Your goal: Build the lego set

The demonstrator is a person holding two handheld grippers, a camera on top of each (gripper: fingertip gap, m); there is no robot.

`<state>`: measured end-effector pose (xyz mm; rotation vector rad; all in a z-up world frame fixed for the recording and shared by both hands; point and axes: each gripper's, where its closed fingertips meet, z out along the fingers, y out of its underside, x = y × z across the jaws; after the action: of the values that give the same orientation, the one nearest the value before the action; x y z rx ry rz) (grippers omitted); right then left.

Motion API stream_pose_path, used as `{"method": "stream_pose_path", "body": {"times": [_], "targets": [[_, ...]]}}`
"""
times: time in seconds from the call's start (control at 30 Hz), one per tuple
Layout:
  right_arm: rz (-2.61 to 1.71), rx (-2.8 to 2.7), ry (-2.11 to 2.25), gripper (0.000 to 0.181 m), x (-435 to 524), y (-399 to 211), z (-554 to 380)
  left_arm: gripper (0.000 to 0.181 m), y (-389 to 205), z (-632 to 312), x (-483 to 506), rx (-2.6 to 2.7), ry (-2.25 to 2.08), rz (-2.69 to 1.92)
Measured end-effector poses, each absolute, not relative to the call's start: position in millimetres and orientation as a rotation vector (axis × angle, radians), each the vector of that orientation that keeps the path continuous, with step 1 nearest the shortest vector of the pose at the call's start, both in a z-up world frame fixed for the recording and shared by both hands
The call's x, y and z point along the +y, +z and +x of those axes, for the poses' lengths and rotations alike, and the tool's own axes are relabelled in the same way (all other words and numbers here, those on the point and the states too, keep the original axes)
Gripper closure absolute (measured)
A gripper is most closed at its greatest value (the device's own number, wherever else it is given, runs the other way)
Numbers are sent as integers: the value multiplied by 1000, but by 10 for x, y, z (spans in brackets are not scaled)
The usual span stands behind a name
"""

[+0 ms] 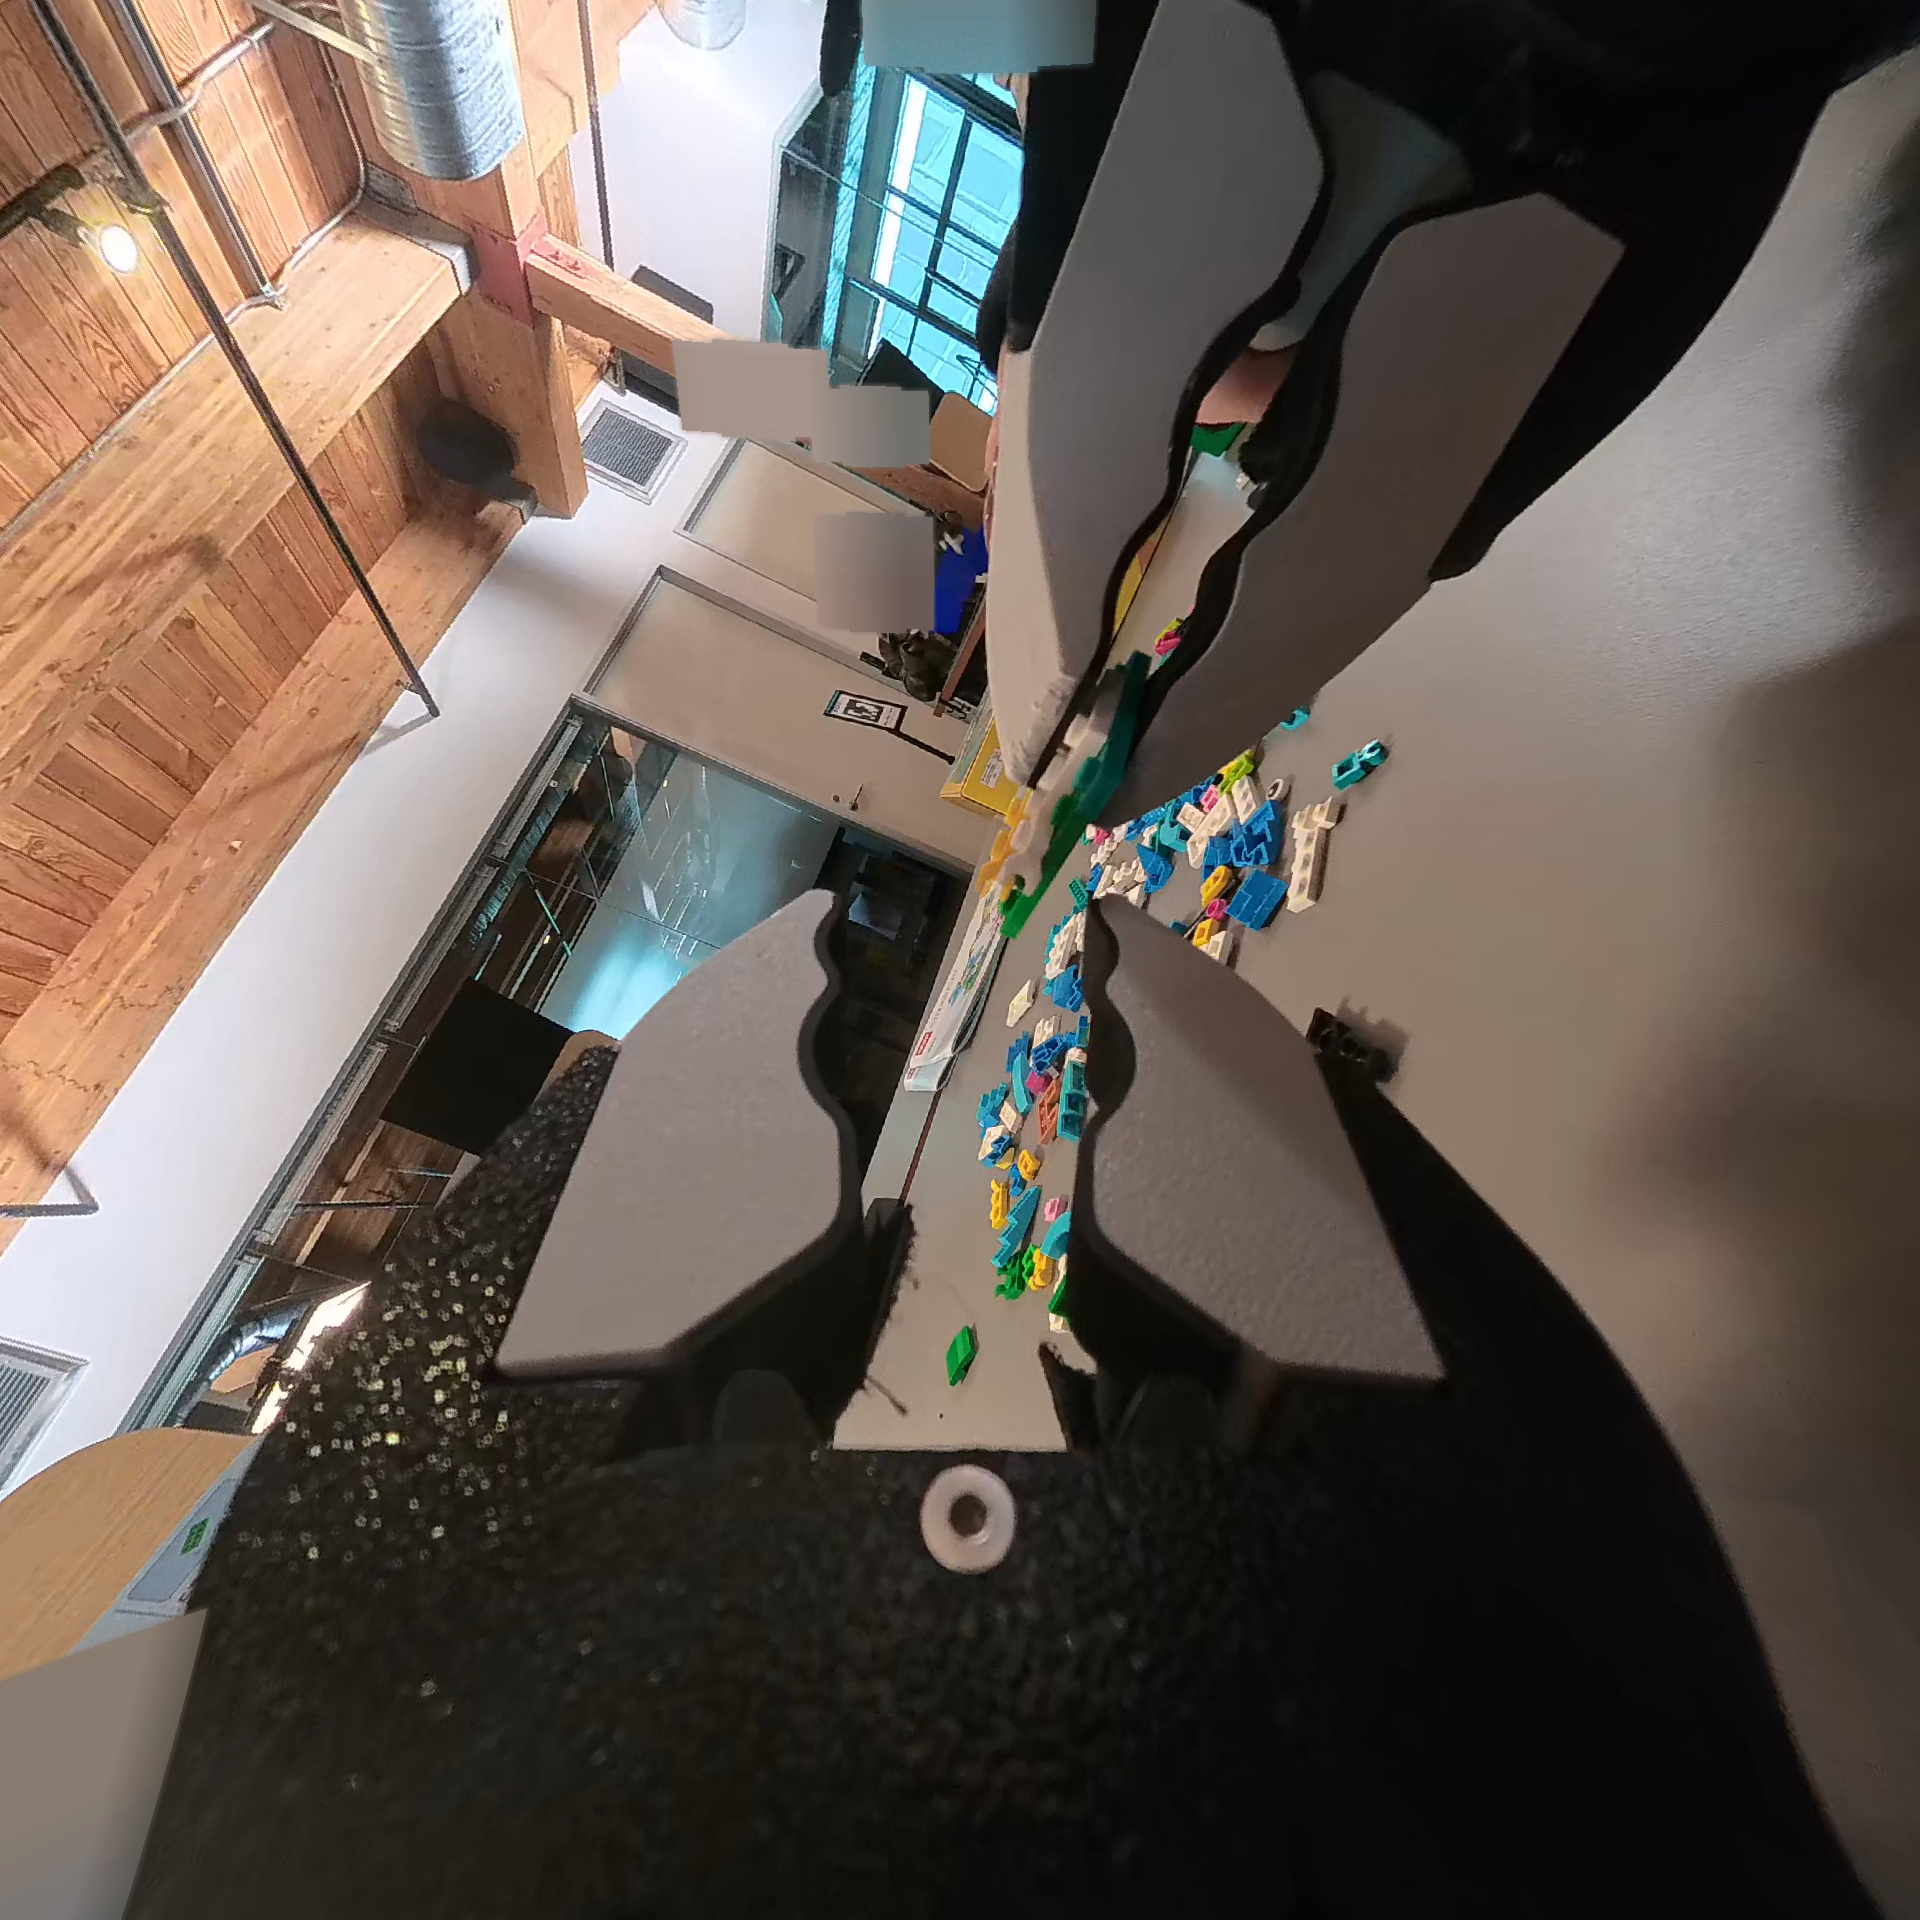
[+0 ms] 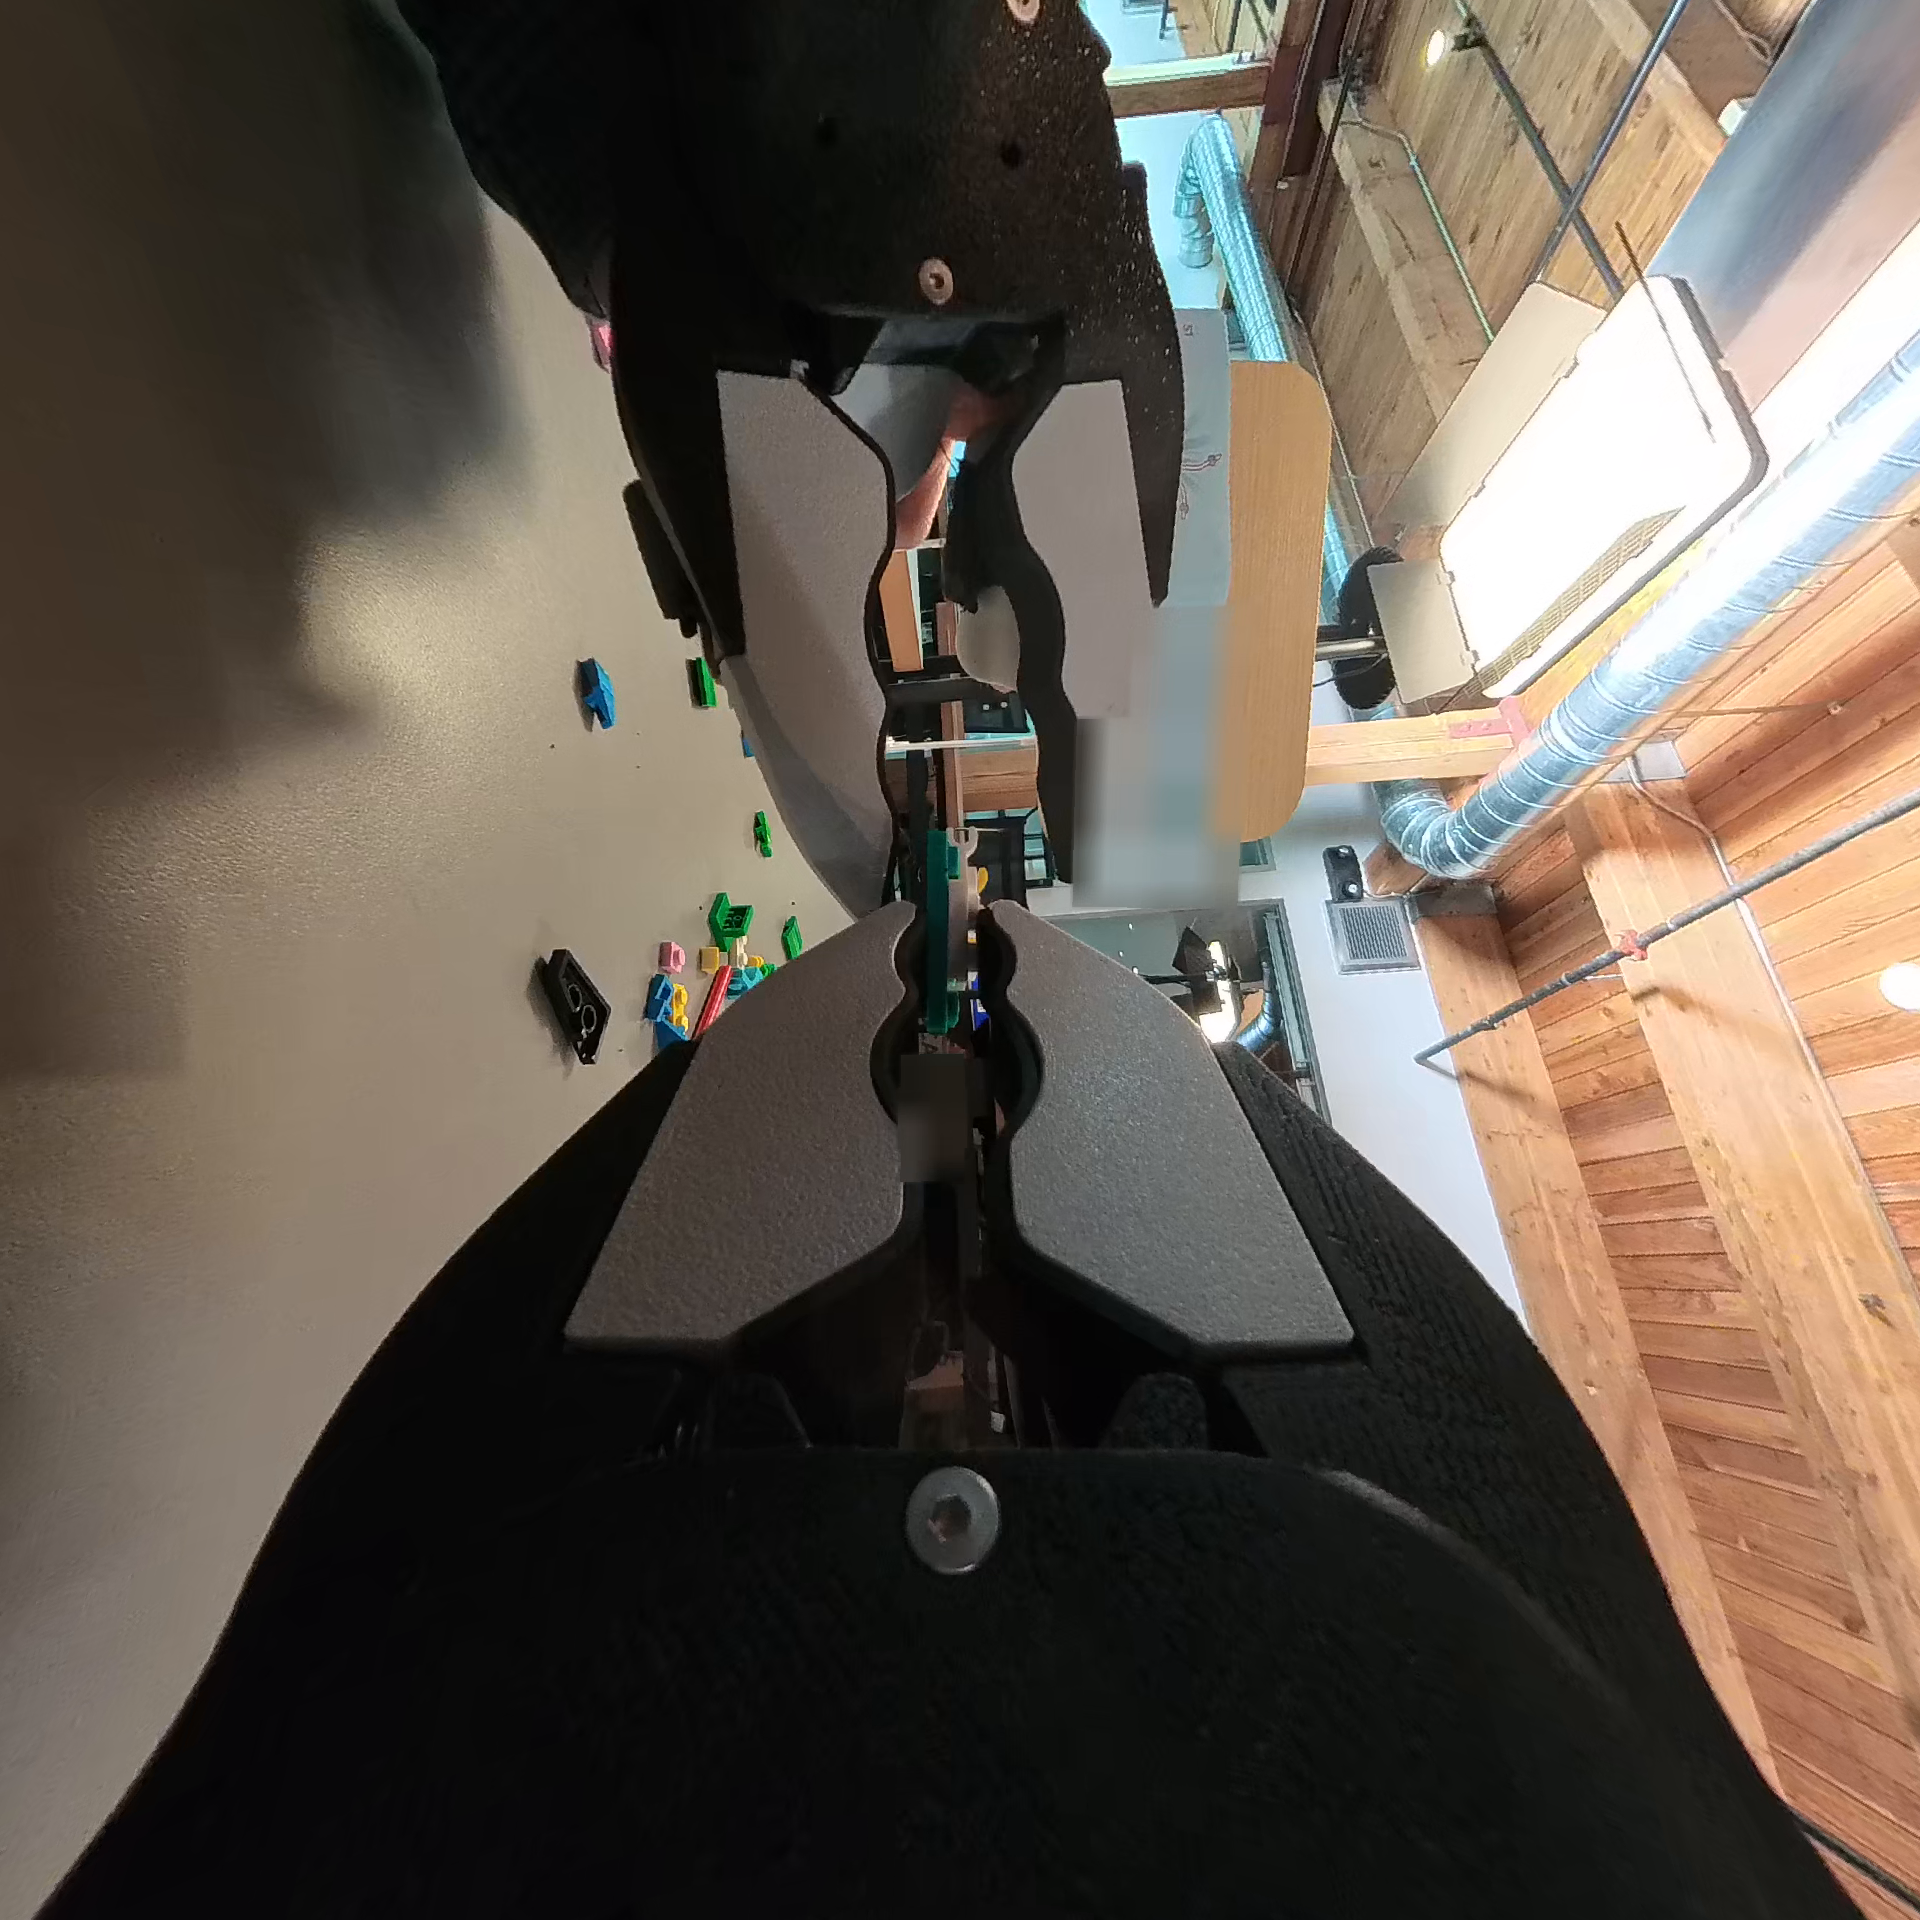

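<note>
my right gripper [image 2: 948, 925] jaws clamp the green plate assembly [image 2: 943, 935] above the desk [image 2: 312, 935], steadying it while my left gripper [image 1: 956, 925] jaws wait apart.

green plate [image 2: 940, 940], grey table [image 1: 1558, 831] (multicoloured bricks [image 1: 1236, 842])

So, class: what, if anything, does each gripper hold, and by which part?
The right gripper pinches the green Lego plate assembly by one end edge. The left gripper is open, holding nothing.
</note>
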<state>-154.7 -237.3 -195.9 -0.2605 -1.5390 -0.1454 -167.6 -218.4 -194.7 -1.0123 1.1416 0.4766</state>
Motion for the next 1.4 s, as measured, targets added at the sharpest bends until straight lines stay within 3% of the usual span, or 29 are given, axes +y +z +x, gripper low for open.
{"method": "stream_pose_path", "body": {"times": [0.7,1.1,1.4], "targets": [[-235,-1536,-140,175,-2402,-1950,-1534,138,-1948,-1624,-2225,1162,446,-988],[-196,-1583,-58,175,-2534,-1999,-1531,154,-2009,-1481,-2356,1289,454,-904],[-204,-1602,24,175,-2596,-2006,-1525,145,-2101,-1461,-2406,1380,425,-892]]}}
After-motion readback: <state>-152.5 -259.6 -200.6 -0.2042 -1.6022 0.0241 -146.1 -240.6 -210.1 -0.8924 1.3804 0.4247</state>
